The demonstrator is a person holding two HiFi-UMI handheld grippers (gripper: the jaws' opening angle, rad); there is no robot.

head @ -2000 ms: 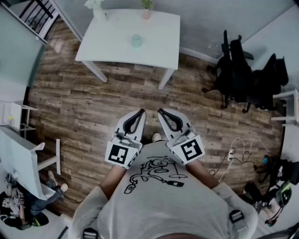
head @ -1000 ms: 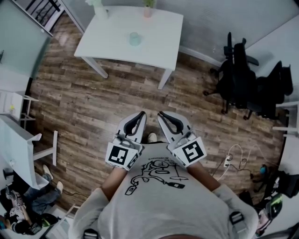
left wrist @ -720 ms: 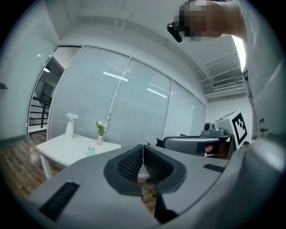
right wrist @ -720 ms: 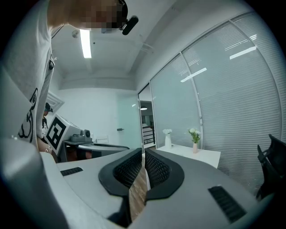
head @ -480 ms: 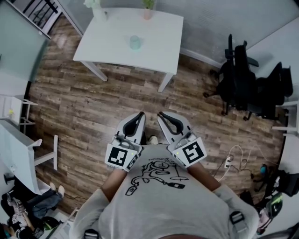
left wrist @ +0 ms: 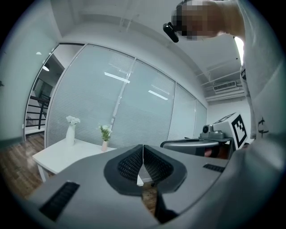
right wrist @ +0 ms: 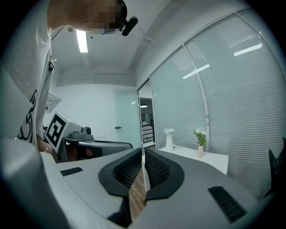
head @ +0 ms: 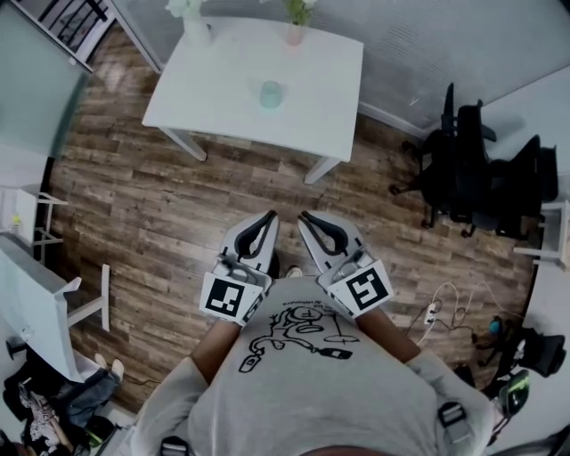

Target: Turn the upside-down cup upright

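Note:
A pale green cup (head: 271, 93) stands on the white table (head: 214, 98) at the top of the head view, far ahead of both grippers. My left gripper (head: 271, 215) and right gripper (head: 301, 216) are held side by side close to the person's chest, over the wooden floor. Both are shut with nothing between the jaws. In the left gripper view the gripper (left wrist: 143, 146) points level toward the table (left wrist: 58, 154). The right gripper (right wrist: 143, 150) also faces the table (right wrist: 210, 156). The cup is hidden in both gripper views.
A white vase with flowers (head: 191, 16) and a small pink pot with a plant (head: 298, 20) stand at the table's far edge. Black office chairs (head: 485, 174) are at the right, cables (head: 445, 307) lie on the floor, white furniture (head: 40, 303) at the left.
The table has come nearer and lower in the head view as the person walks toward it. Both grippers stay shut and side by side.

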